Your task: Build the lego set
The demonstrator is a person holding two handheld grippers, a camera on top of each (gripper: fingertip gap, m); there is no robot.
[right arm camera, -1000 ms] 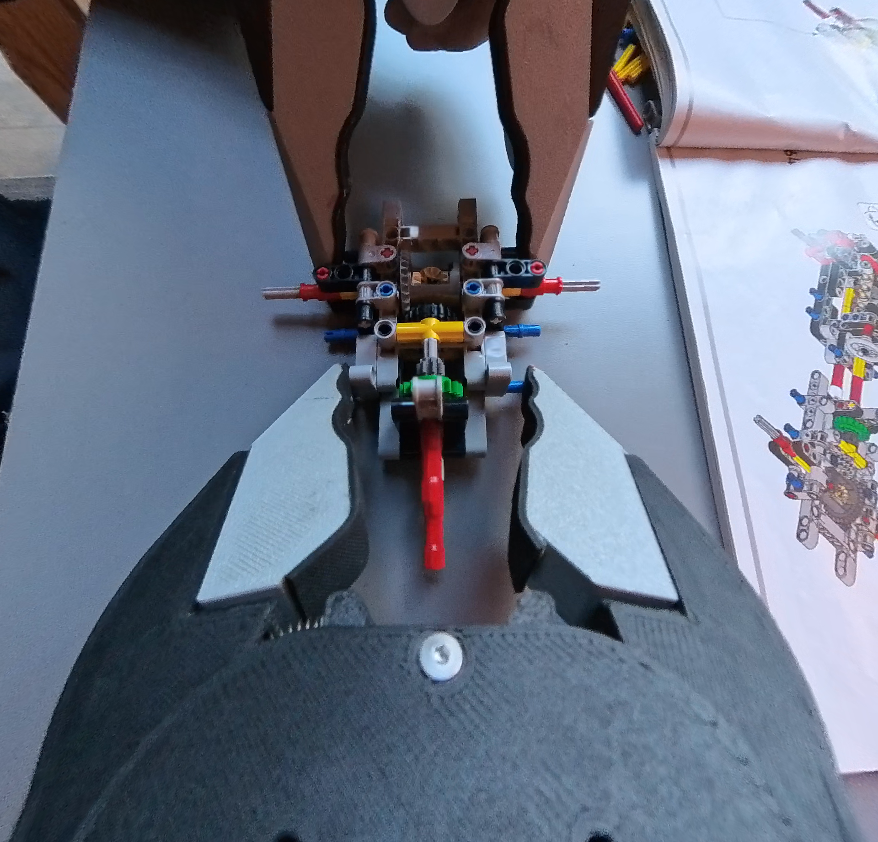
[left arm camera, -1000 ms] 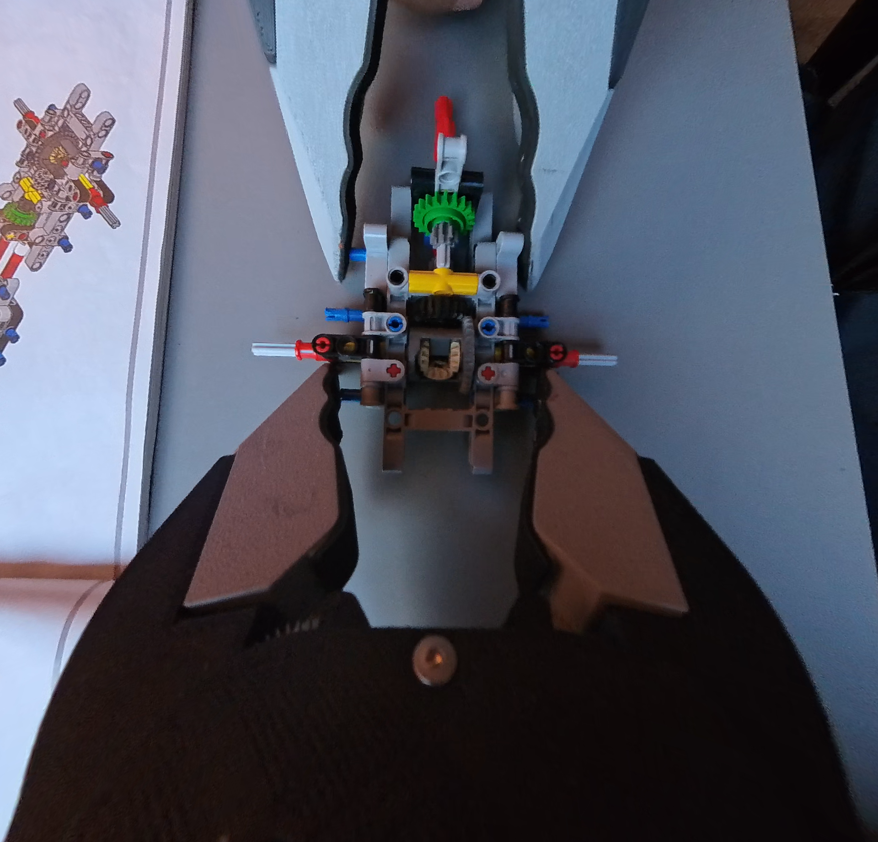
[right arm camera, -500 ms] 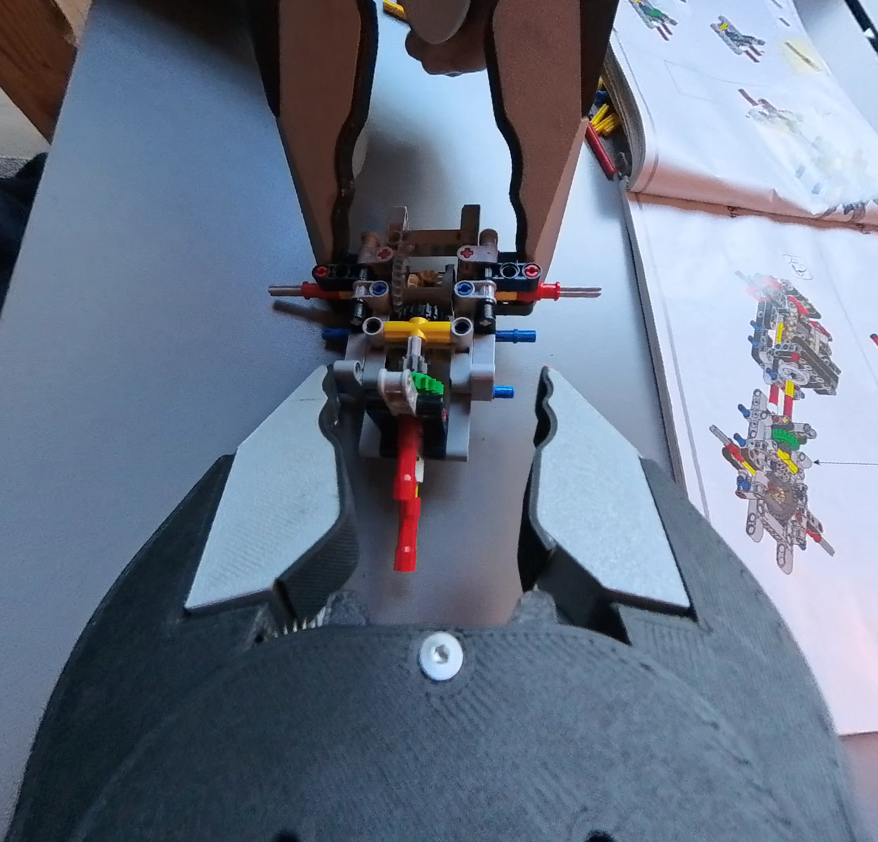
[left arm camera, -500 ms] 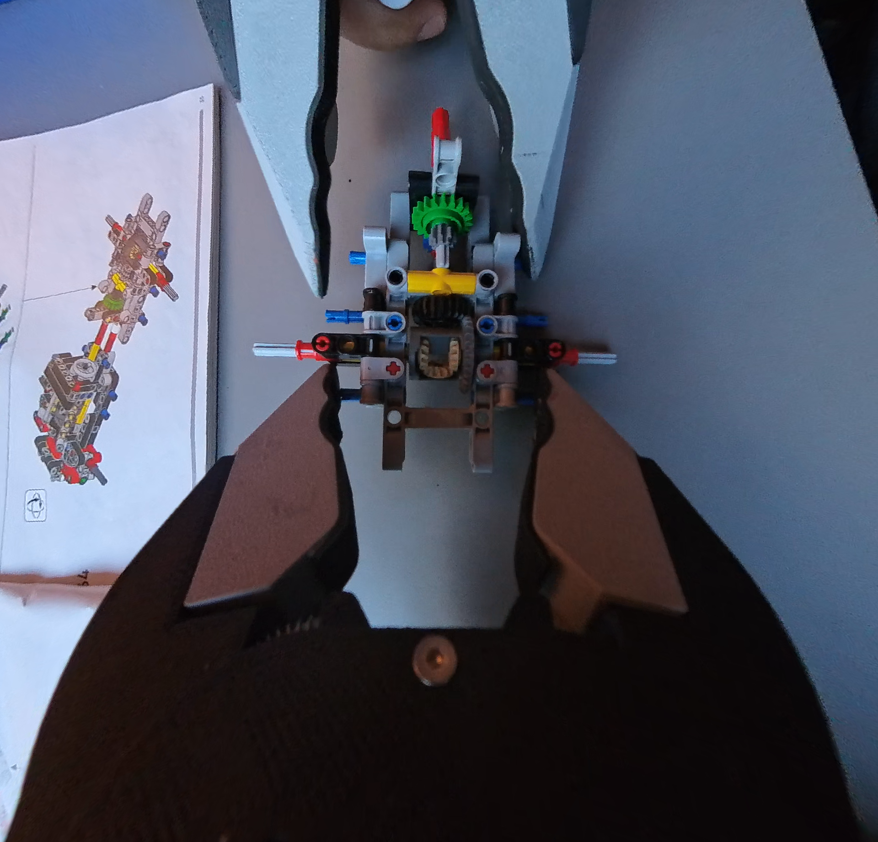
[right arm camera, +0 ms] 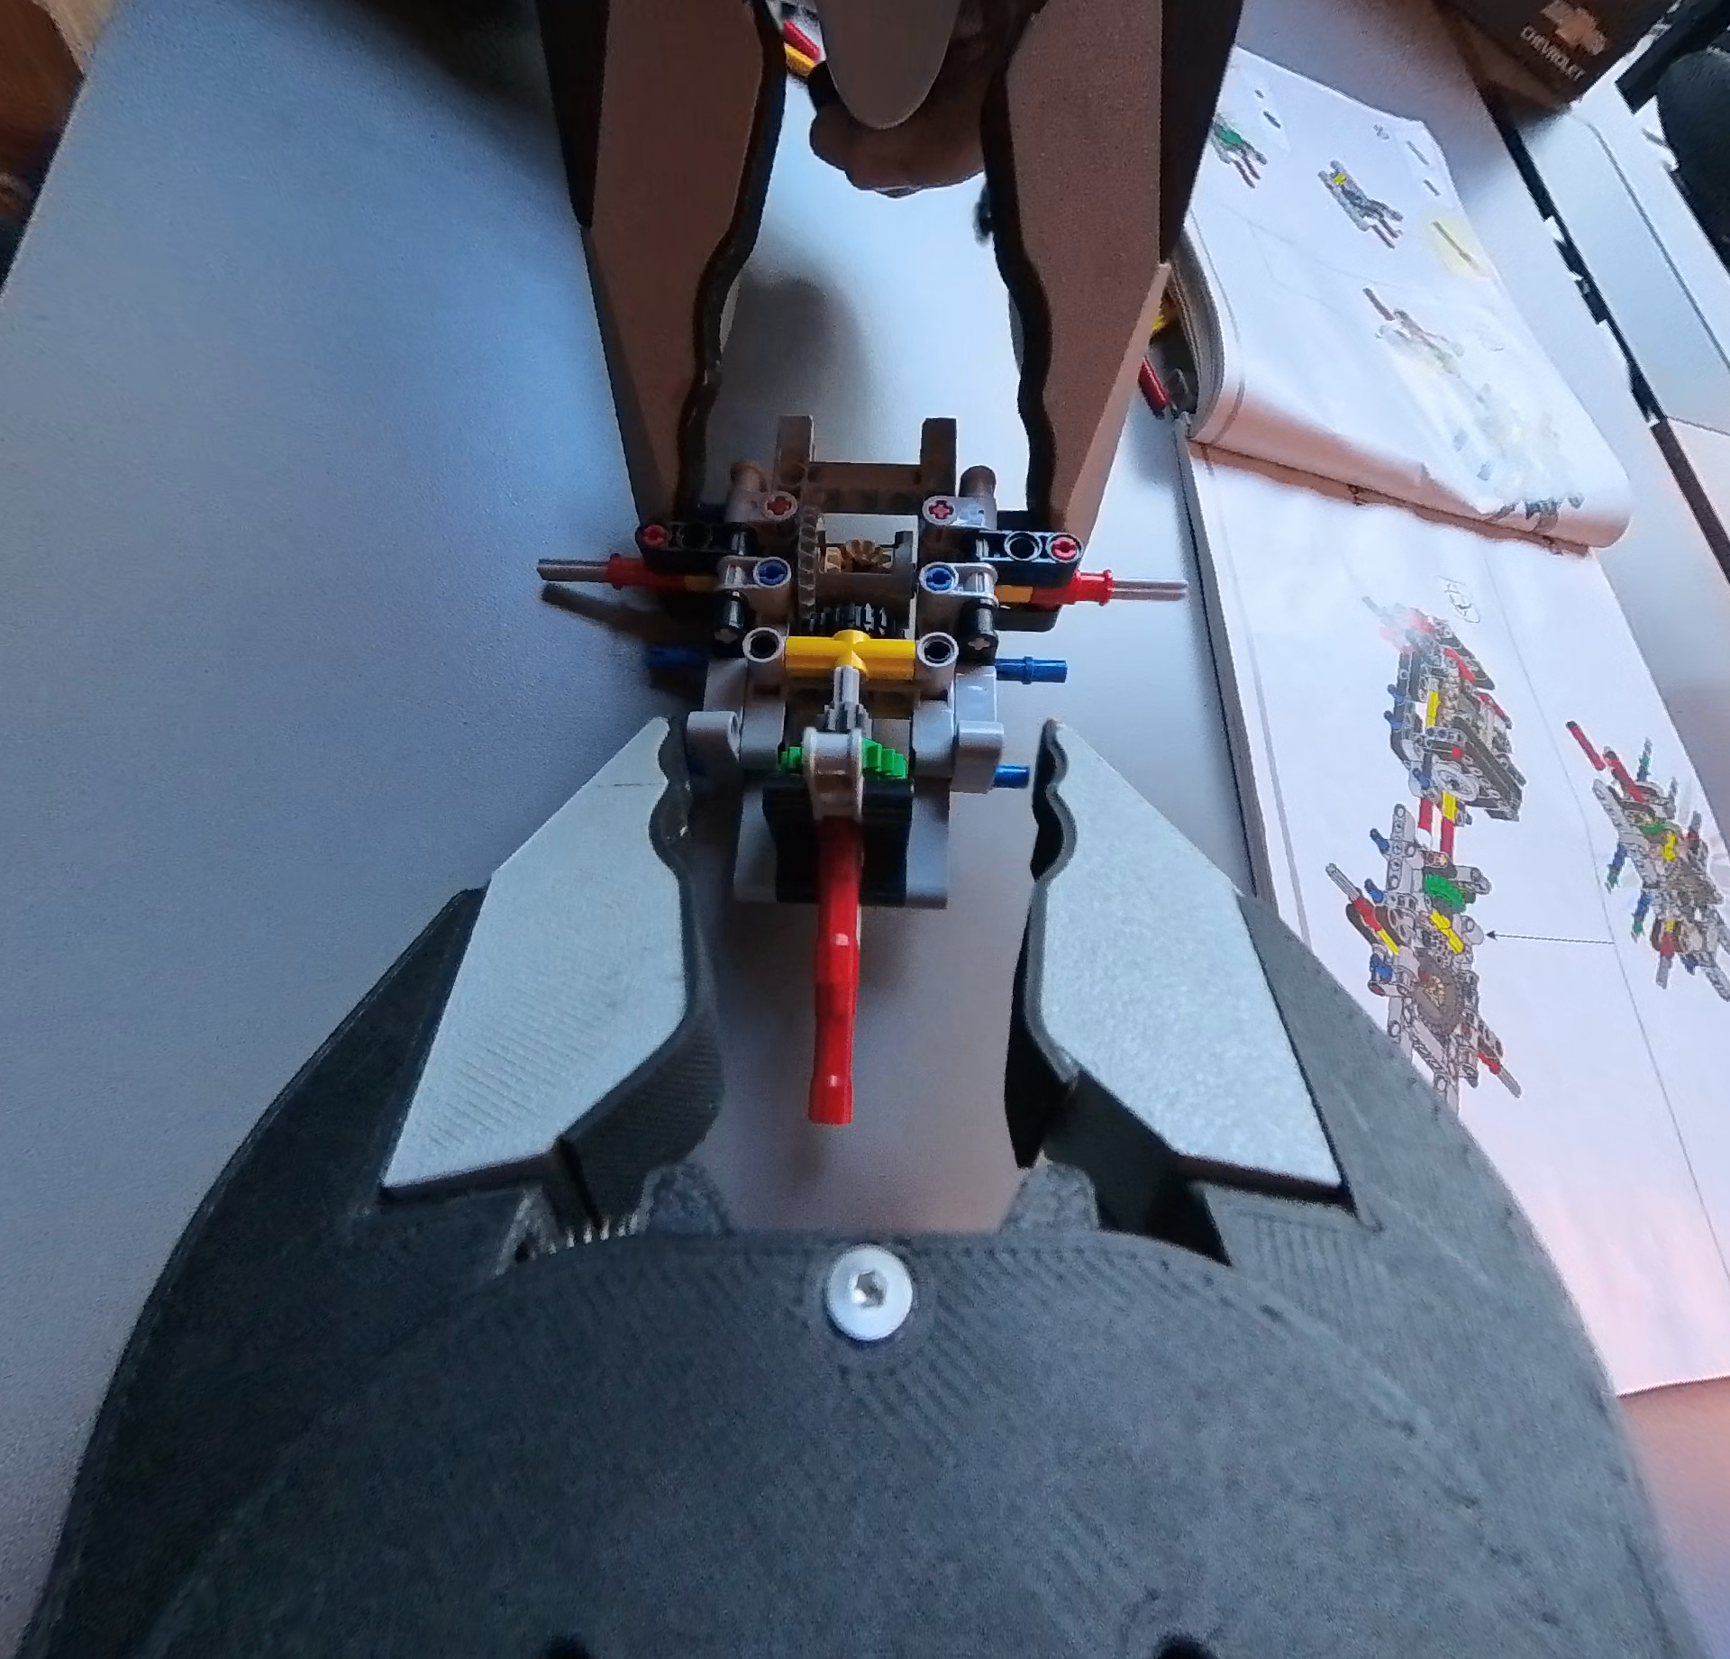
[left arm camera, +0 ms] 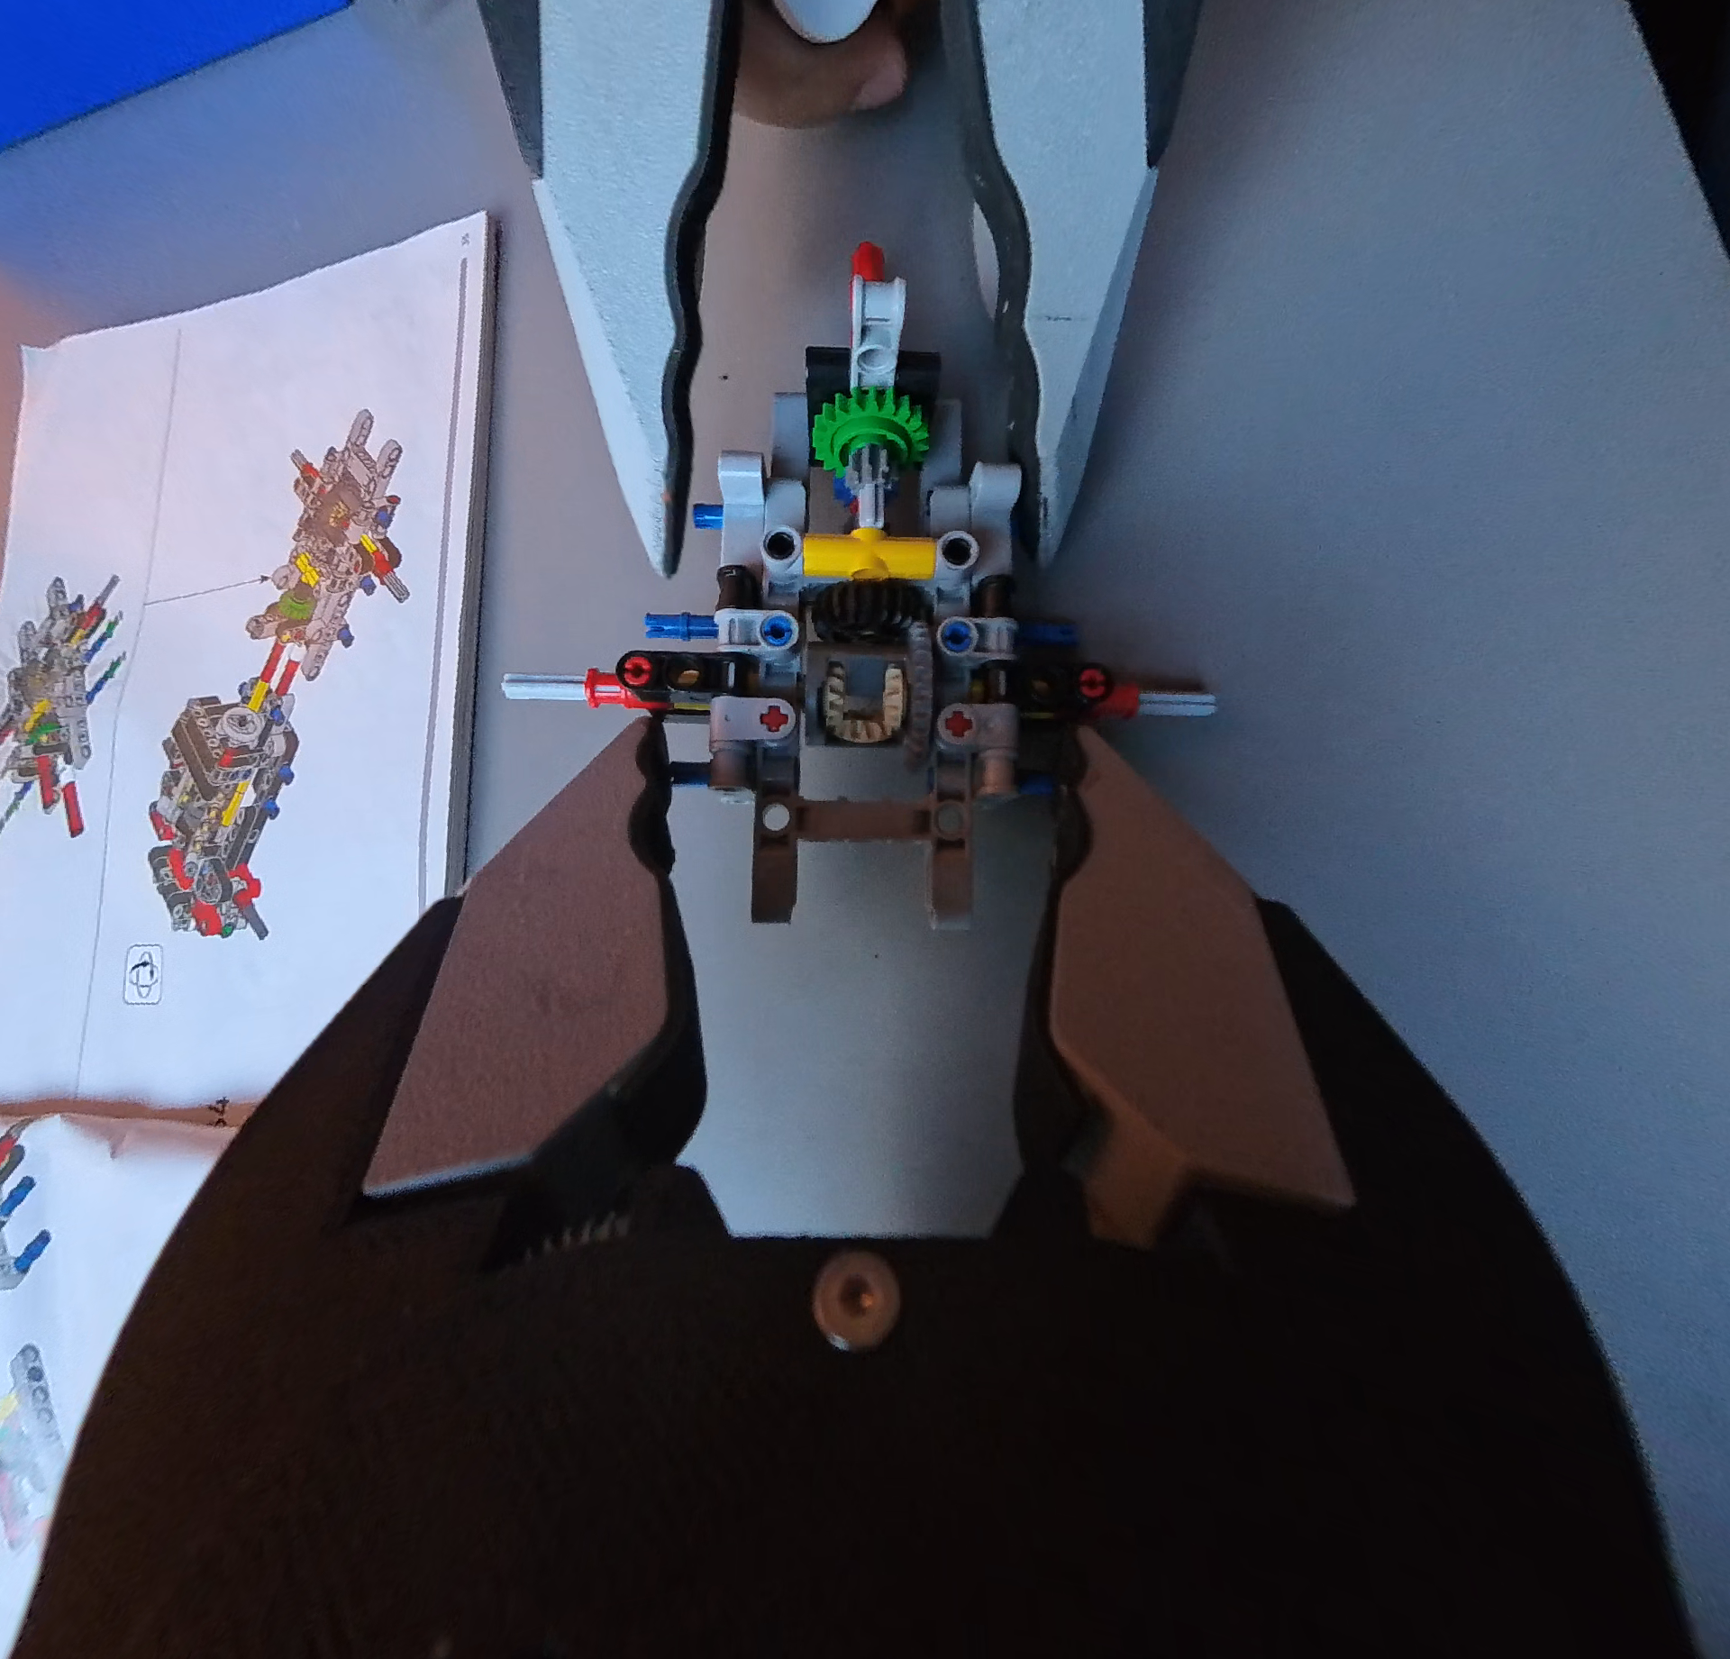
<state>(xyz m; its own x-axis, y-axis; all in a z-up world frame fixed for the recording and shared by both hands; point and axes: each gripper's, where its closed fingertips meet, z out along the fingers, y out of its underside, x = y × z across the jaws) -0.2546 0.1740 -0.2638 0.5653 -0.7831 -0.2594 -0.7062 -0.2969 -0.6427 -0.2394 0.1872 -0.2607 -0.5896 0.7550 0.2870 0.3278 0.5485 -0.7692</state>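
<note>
— Grey plastic mostly, with a green gear [left arm camera: 869,432], a yellow connector and black cross-beams: that's the brick model [left arm camera: 861,678]. Where does it sit?

— Between the two tools, which face each other over the grey desk [left arm camera: 1357,771]. Its forked brown end points into the left tool [left arm camera: 866,743]; the long red axle [right arm camera: 836,977] points into the right tool [right arm camera: 857,753].

— Is the left tool gripping it?

— It looks so. Its brown fingers [left arm camera: 599,865] stand wide, yet each tip meets the model just under the black cross-beam, against the short blue pins that stick out sideways. So it is pinching the model across that wide end.

— And the right tool?

— Spread. One of its grey fingers [right arm camera: 599,865] touches the pale grey corner block on one side. The other fingertip stands just clear of the body, with a small blue pin reaching almost to it. Not a pinch, then: the model merely sits between those fingers.

— Does the model rest on the desk?

— I cannot tell. A shadow lies under one side axle in the right wrist view.

— Anything else around?

— An open instruction booklet [left arm camera: 281,678] with coloured drawings lies flat on the desk beside the model. A blue box [left arm camera: 140,13] shows in the far corner of the left wrist view.
</note>
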